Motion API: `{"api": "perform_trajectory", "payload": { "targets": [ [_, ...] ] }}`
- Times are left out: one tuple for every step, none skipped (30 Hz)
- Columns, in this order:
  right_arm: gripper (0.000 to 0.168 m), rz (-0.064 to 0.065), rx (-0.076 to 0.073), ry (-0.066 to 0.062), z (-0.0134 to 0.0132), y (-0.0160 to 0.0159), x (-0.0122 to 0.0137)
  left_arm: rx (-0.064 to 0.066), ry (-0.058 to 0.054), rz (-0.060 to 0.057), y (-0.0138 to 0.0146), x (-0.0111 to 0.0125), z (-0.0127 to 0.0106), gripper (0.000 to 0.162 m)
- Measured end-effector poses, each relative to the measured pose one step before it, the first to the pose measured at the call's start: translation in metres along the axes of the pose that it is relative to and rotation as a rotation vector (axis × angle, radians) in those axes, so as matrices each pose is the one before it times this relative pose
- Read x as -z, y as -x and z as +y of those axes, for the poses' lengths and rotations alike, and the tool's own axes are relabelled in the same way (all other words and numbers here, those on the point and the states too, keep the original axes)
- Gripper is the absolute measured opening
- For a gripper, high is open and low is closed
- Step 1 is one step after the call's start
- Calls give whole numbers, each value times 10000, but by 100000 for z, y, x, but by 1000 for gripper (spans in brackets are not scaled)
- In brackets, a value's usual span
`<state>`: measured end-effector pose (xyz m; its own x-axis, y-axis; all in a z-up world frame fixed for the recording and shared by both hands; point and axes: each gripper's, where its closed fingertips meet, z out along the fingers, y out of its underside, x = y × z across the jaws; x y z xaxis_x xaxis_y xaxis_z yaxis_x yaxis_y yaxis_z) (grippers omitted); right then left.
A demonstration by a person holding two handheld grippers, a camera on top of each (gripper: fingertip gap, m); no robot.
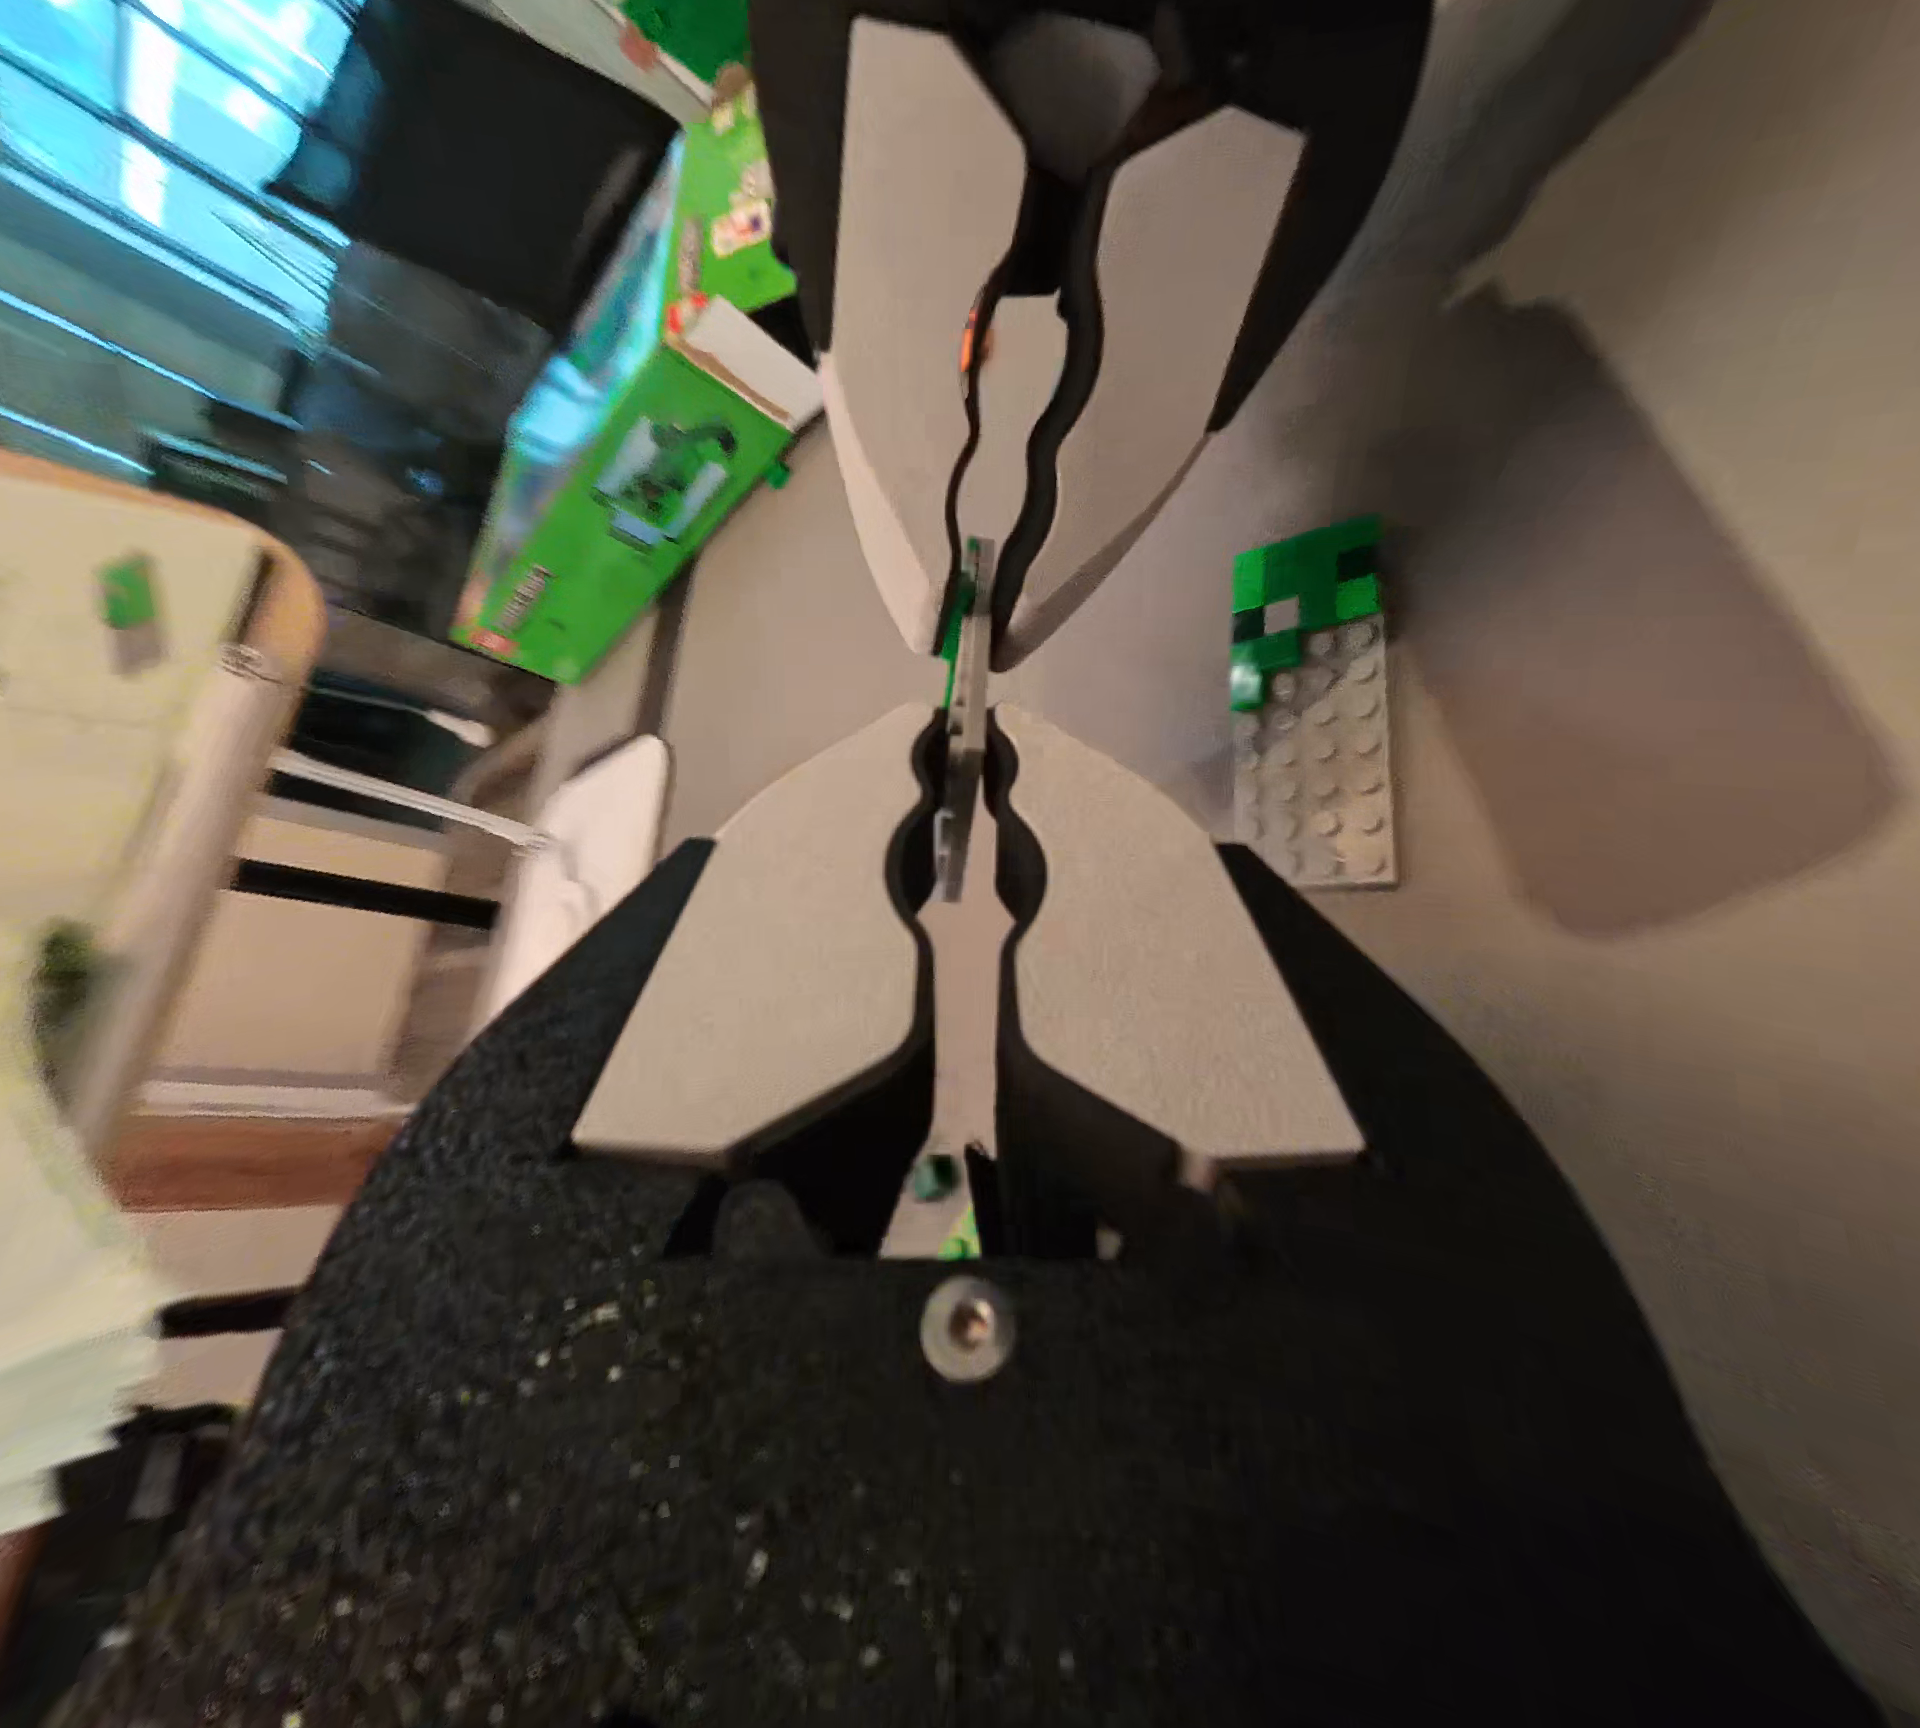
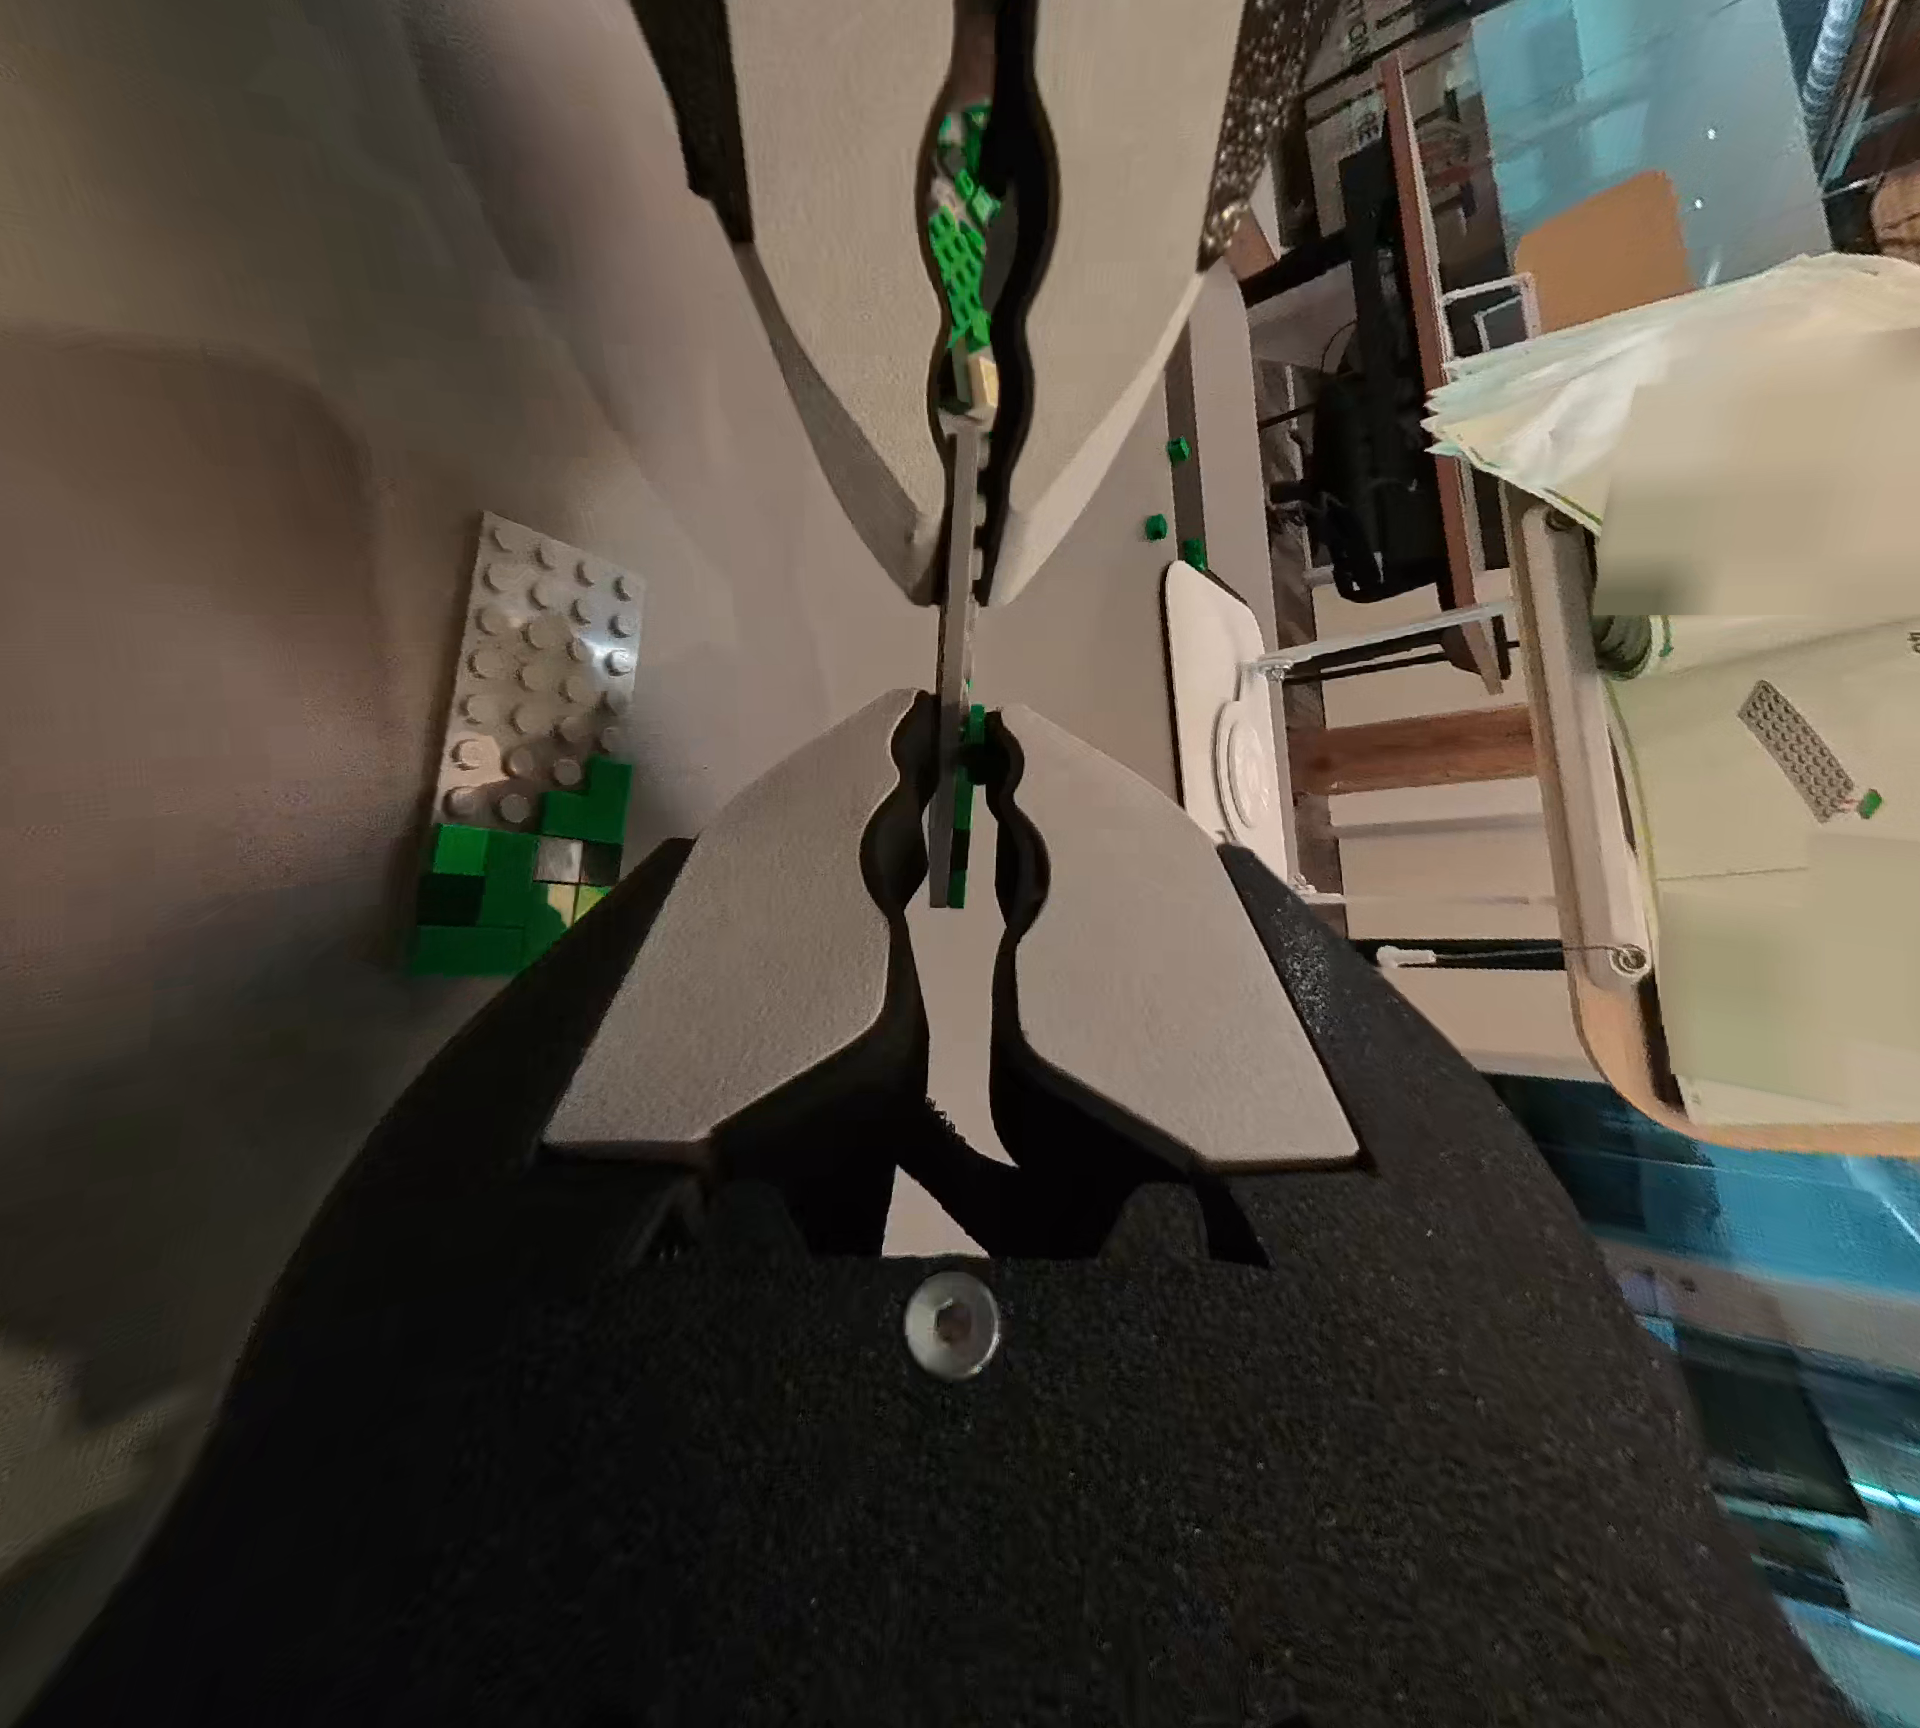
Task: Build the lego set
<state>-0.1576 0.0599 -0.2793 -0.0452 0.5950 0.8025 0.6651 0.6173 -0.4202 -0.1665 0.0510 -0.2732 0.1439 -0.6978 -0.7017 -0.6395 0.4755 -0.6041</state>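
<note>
Pinching grey plate (image 1: 961,748) edge-on: both grippers' fingers (image 1: 831,930) | studded baseplate (image 1: 1314,743) beside | green box (image 1: 613,525) near

Two grippers meet tip to tip over a grey table (image 2: 260,224). The right gripper (image 2: 961,722), at the bottom, is closed on the lower end of a thin grey lego plate (image 2: 954,639) seen edge-on, with small green pieces on it. The left gripper (image 2: 961,592), reaching in from the top, clamps the upper end. To the left lies a grey studded baseplate (image 2: 540,660), partly covered with green bricks (image 2: 499,889).
</note>
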Motion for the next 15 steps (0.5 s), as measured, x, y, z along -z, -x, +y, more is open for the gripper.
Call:
{"api": "perform_trajectory", "payload": {
  "targets": [
    [8, 3, 37, -78, -164, 37, 104, -495, -112, -248, -50, 153, -217, 4],
    [8, 52, 69, -16, -122, -18, 124, -303, -47, -192, -65, 85, -142, 4],
    [8, 73, 119, 54, -46, -30, 118, -260, -36, -168, -23, 49, -145, 4],
    [8, 127, 180, 76, -49, -41, 100, -291, -1, -156, -4, 46, -121, 4],
    [8, 177, 266, 78, -49, -40, 108, -280, 18, -130, 3, 59, -140, 4],
    [8, 192, 325, 81, -62, -18, 102, -291, 0, -115, -43, 52, -136, 4],
    [8, 113, 319, 95, -23, 79, 90, -225, 7, -56, -106, 32, -97, 4],
    [8, 55, 227, 99, 7, 120, 61, -140, -10, -22, -146, 4, -81, 4],
    [8, 2, 134, 71, 7, 161, 44, -175, -17, -7, -143, 4, -54, 4],
    [8, -3, 66, 54, -8, 113, 36, -244, -4, -50, -95, 26, -82, 4],
    [8, -15, 61, 41, -20, 101, 39, -133, -12, -21, -98, 5, -89, 4],
    [8, -54, 54, 31, -13, 117, 33, 1, -38, 21, -109, -7, -65, 4],
    [8, -84, 19, 89, 53, 115, -5, 83, -15, 47, -78, -49, -55, 4],
    [8, -86, -12, 147, 135, 110, -50, 58, 23, 62, -70, -56, -60, 4],
    [8, -90, 24, 138, 102, 105, -55, -29, 79, 40, -78, -63, 14, 4]
  ]
}}
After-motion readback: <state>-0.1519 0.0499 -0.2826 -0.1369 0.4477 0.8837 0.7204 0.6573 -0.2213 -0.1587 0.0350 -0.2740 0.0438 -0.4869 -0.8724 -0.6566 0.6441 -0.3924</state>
